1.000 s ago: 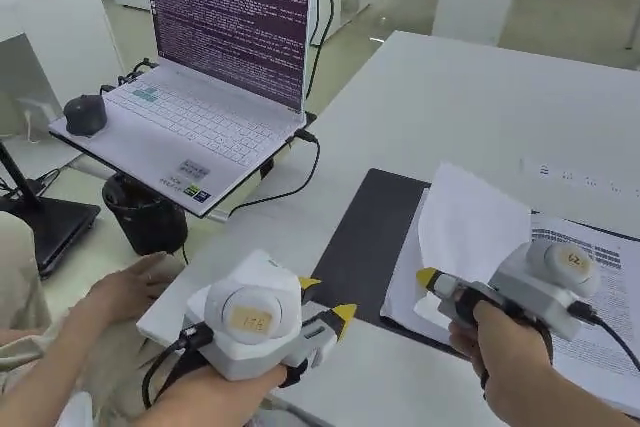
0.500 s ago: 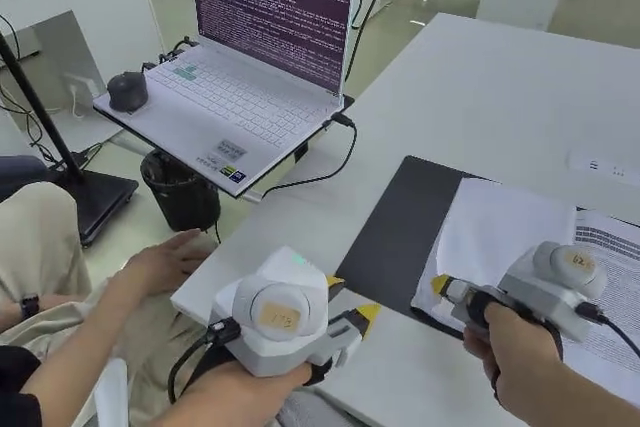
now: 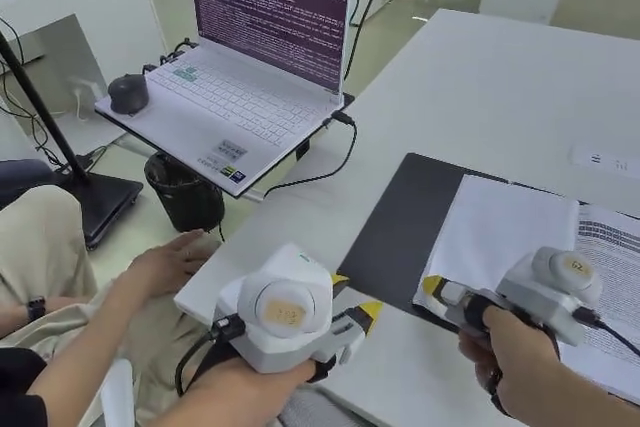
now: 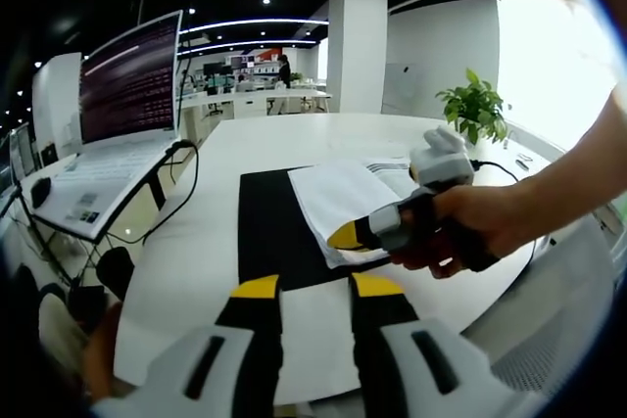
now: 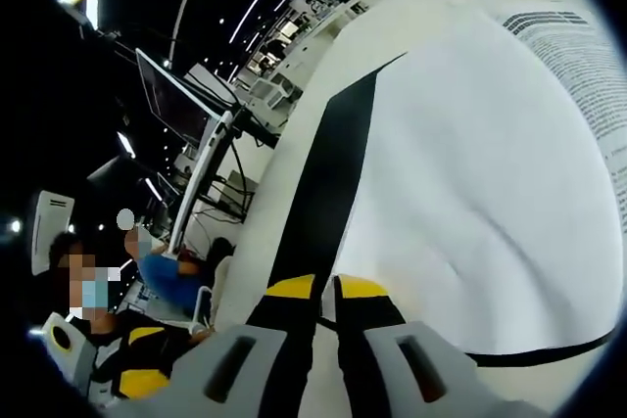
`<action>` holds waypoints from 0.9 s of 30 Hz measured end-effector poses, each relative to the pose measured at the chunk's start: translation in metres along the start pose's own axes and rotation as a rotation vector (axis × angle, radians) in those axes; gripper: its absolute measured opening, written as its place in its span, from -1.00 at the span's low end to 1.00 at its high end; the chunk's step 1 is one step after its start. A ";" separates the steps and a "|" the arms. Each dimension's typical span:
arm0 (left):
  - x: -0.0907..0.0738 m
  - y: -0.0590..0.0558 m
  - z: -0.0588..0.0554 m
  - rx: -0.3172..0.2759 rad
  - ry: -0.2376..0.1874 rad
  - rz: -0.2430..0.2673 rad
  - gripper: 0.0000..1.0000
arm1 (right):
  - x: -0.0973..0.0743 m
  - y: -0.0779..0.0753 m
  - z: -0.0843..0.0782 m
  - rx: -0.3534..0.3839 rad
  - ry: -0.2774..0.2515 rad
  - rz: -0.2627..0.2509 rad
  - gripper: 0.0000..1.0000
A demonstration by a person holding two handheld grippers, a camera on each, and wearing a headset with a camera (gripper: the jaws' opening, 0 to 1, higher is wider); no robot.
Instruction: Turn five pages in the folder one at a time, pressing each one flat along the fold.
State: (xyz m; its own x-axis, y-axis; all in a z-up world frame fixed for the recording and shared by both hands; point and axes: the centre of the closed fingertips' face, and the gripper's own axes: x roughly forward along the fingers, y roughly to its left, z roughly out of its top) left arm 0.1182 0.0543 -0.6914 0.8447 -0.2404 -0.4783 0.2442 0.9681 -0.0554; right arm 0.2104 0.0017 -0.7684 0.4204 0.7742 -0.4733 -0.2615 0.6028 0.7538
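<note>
The black folder [image 3: 395,232] lies open on the white table [image 3: 480,97]. A blank white page [image 3: 500,232] lies flat on its left side, beside a printed page [image 3: 612,247]. My right gripper [image 3: 433,287] sits at the blank page's near left corner. In the right gripper view its jaws [image 5: 325,287] are shut, with the page [image 5: 470,173] corner running in between the tips. My left gripper [image 3: 355,296] hovers open off the table's near edge, short of the folder [image 4: 265,222]. Nothing is between its tips [image 4: 315,287], and the right gripper [image 4: 348,235] lies ahead of them.
An open laptop [image 3: 250,67] on a stand sits left of the table, with a mouse [image 3: 127,92] and a cable [image 3: 325,162] running down. A black bin [image 3: 182,192] stands below it. A seated person's hand [image 3: 165,262] rests nearby. A small white strip [image 3: 605,160] lies far right.
The blank page, held up and curled a second ago, now lies flat on the folder's left side. My right gripper came down with it. The left gripper stayed put.
</note>
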 end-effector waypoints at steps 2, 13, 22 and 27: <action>0.004 -0.002 0.002 0.016 0.003 -0.014 -0.50 | -0.005 0.007 0.002 0.003 -0.007 0.054 -0.76; 0.070 -0.041 0.005 0.138 0.083 -0.153 -0.51 | -0.076 -0.041 0.036 0.111 -0.086 0.087 -0.79; 0.132 -0.057 -0.006 0.117 0.107 -0.169 -0.52 | -0.121 -0.079 0.065 0.163 -0.186 0.041 -0.98; 0.146 -0.058 -0.020 0.121 0.129 -0.131 -0.54 | -0.129 -0.088 0.072 0.177 -0.204 0.030 -1.00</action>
State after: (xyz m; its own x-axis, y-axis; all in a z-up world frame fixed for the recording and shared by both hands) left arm 0.2176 -0.0360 -0.7753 0.7356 -0.3452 -0.5829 0.4100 0.9118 -0.0226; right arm 0.2423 -0.1651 -0.7408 0.5855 0.7258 -0.3613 -0.1281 0.5229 0.8427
